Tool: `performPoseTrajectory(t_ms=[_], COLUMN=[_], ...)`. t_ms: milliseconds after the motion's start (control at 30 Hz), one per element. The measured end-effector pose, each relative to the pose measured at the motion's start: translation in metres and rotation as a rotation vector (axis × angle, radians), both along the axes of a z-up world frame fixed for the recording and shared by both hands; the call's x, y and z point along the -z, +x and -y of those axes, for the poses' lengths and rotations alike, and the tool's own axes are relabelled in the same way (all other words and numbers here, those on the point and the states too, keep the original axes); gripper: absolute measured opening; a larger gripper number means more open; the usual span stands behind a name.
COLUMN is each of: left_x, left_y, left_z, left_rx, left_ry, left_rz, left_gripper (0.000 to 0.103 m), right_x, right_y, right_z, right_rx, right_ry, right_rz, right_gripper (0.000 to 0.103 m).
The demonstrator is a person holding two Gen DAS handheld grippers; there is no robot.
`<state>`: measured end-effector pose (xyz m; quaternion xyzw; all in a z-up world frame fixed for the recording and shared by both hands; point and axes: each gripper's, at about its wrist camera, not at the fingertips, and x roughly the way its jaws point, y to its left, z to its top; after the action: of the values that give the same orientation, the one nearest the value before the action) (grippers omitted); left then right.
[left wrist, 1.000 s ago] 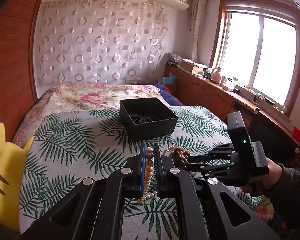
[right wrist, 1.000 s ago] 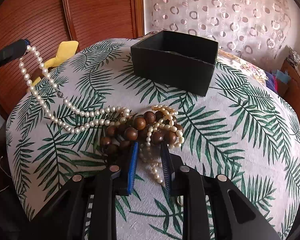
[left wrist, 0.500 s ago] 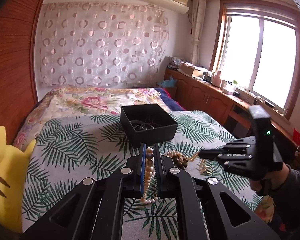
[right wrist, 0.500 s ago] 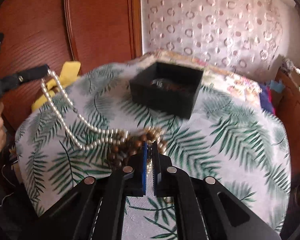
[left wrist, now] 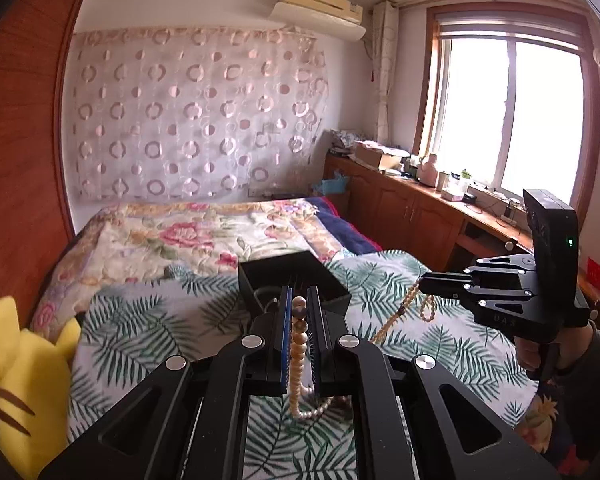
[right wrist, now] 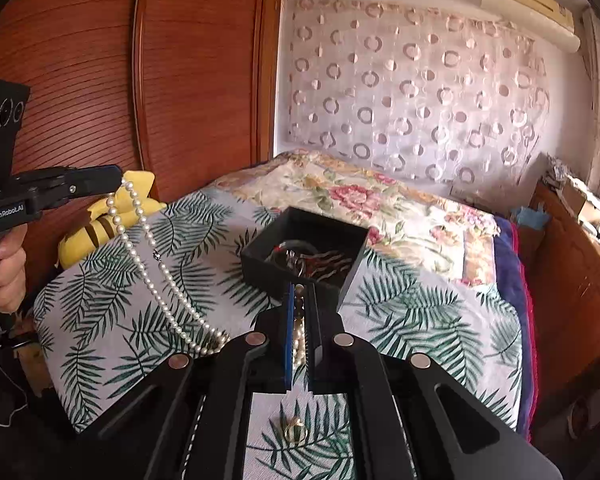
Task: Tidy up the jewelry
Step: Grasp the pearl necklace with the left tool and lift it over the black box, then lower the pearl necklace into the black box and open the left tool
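Observation:
My left gripper is shut on a white pearl necklace. In the right wrist view that necklace hangs from the left gripper in a long loop down to the bed. My right gripper is shut on a thin strand of small cream beads. The left wrist view shows this strand dangling from the right gripper above the bed. An open black box with jewelry inside stands just beyond both grippers. A gold ring lies on the cloth below the right gripper.
The palm-leaf bedspread covers the bed, with a floral quilt behind it. A yellow plush toy sits at the left edge by the wooden wardrobe. Wooden cabinets with clutter line the right side under the window.
The right gripper has closed on the cream bead strand and lifted it off the pile. Both grippers have risen, and the pearl necklace is drawn up with the left one.

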<state>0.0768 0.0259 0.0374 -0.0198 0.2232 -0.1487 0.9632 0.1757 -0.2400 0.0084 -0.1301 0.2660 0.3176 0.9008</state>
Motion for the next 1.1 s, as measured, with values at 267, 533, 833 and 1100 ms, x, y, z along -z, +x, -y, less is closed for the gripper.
performPoseTrajectory(t_ms=[267,533,833,1100], left_x=[-0.031,-0.054,-0.088,-0.082], left_y=[0.017,0.042,0.082,0.121], left_z=[0.013,0.021,0.03,0.04], left_rx=[0.014,0.008,-0.016,-0.023], left_ry=[0.03,0.036,0.058,0.072], left_rz=[0.046,0.063,0.081,0.023], left_gripper=[0.007,0.007,0.007,0.007], right_x=[-0.028,-0.053,-0.066,-0.068], right_y=[0.006,0.018,0.038,0.059], right_z=[-0.004,-0.012,-0.024,-0.031], right_rx=[-0.009,-0.013,-0.001,0.016], right_ry=[0.005,-0.003,-0.013,-0.024], right_rz=[0.057,0.104,0.134,0.141], right_gripper=[0.005,0.005,0.005,0.005])
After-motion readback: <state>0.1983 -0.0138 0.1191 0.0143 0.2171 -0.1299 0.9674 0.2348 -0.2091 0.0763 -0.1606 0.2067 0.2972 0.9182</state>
